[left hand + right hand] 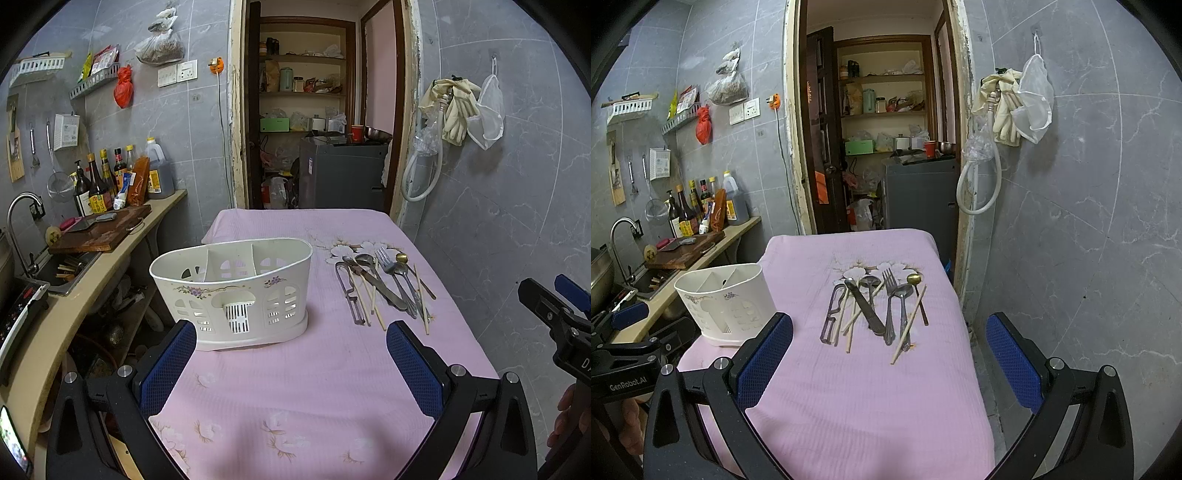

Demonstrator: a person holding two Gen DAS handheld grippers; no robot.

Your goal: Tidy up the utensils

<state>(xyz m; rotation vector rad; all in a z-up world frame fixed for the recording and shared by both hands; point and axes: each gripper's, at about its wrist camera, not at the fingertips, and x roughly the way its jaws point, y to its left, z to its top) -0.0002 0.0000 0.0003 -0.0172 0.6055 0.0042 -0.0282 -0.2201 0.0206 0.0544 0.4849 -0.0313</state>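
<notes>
Left wrist view
My left gripper [291, 369]: I am holding it released, jaws spread wide at the bottom of the frame, nothing lying between the blue pads [170, 365].
Bench [295, 424]: it is wearing a pink flowered cloth and filling the lower middle of the frame.
Utensil caddy [236, 291]: it is standing upright left of centre, white, with three compartments showing; I cannot tell whether anything is sitting inside.
Utensils [384, 288]: they are lying in a loose bunch right of centre, well apart from the caddy; forks, spoons, a knife, a peeler and wooden chopsticks are overlapping one another.
My right gripper [554, 306]: it is showing at the right edge, off past the side of the bench.

Right wrist view
My right gripper [890, 365]: I am keeping nothing in it; the jaws are standing wide and released at the bottom of the frame.
Utensils [875, 310]: they are lying in the middle of the frame, beyond my pads, not touching them.
Utensil caddy [727, 306]: it is sitting at the left, near the bench edge.
My left gripper [628, 321]: it is showing at the lower left edge, beside the caddy.
Kitchen counter [713, 247]: it is running along the left wall, carrying bottles and a chopping board.
</notes>
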